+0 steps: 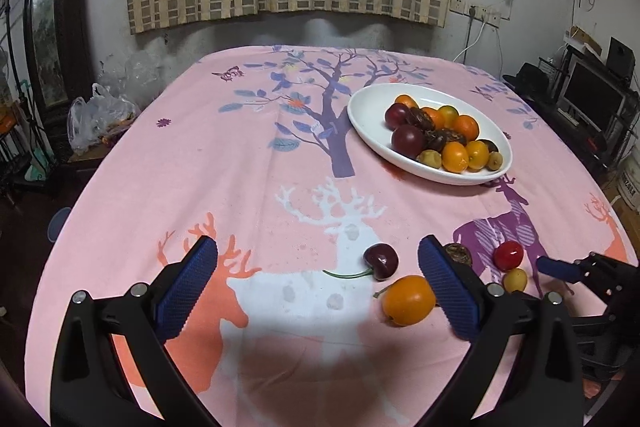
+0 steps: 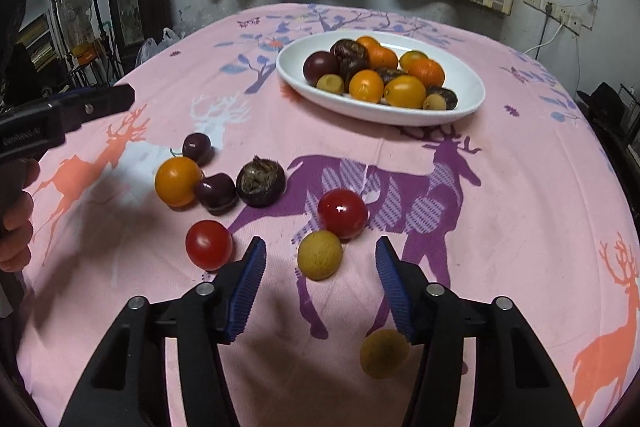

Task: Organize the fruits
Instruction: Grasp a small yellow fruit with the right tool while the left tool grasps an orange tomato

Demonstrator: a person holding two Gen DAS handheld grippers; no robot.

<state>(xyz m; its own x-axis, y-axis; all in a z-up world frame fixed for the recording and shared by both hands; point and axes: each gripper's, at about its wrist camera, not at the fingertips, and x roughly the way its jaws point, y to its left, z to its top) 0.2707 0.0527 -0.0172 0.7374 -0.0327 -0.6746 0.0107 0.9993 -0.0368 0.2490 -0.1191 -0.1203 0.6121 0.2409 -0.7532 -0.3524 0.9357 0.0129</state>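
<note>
Yellow longan (image 2: 319,255) lies untouched between the right gripper's (image 2: 321,254) half-open jaws, near the white dish (image 2: 472,95); left gripper (image 1: 318,255) gapes wide, empty.

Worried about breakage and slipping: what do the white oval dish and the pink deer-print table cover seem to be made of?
The white oval dish looks like glazed ceramic, possibly melamine: smooth, glossy, with soft highlights on its rim. The pink deer-print table cover looks like matte woven cloth, with a fine surface texture and a crease line.
</note>
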